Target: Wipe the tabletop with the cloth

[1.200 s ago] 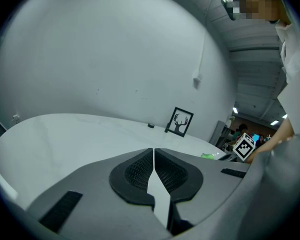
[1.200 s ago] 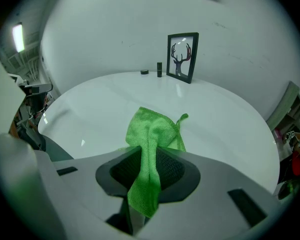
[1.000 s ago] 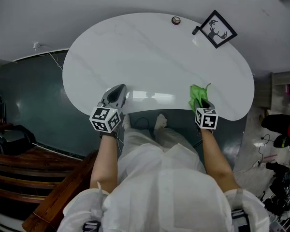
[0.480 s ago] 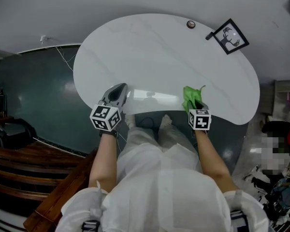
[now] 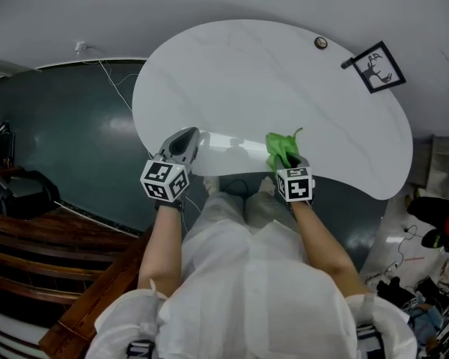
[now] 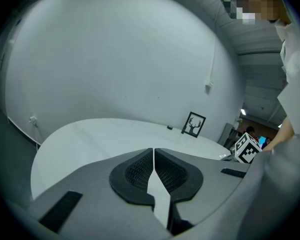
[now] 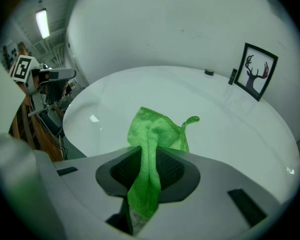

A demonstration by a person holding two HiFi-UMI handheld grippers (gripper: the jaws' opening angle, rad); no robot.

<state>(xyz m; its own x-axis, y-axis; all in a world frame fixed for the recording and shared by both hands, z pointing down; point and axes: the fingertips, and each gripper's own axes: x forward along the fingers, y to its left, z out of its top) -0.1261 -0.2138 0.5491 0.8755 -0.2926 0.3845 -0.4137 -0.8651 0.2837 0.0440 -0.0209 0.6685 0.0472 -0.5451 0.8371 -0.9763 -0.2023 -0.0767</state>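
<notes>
Right gripper [image 7: 149, 160] tight on green cloth [image 7: 154, 128]

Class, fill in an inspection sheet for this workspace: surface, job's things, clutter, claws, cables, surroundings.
Surface: white tabletop, bare across the middle, no spill visible.
Job's things: green cloth, pinched in the right claw at the near edge.
Clutter: framed deer picture and a small dark round thing, both at the far edge.
Claws: left claw shut, empty; right claw shut on the cloth.
Cables: thin white cable on the left, beyond the table.
Surroundings: dark floor, wooden steps at left.
</notes>
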